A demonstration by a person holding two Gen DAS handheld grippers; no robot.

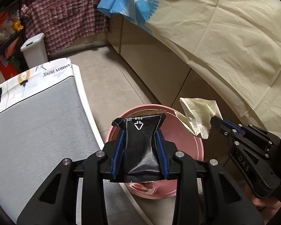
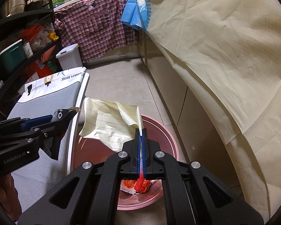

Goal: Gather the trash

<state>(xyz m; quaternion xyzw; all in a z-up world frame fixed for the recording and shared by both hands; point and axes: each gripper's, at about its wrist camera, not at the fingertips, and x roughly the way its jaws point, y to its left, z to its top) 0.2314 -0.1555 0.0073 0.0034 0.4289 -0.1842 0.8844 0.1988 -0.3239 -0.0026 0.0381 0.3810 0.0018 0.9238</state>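
Two trash items held over pink bin.
Left hand-held gripper [image 1: 140,140]: jaws partly apart, blue pads against the sides of a black foil wrapper [image 1: 140,146], held above near-left rim of pink bin [image 1: 198,150]. Right hand-held gripper [image 2: 141,136]: jaws narrow, pinched on corner of crumpled yellow lined paper [image 2: 110,123], hanging over far-left part of the bin. Inside bin, near side: red packaging [image 2: 142,184]. Bin on tiled floor [image 1: 106,86], between grey padded board [image 1: 37,116] at left and cream cloth [image 1: 224,43] at right. Far left: white lidded container [image 1: 34,51].
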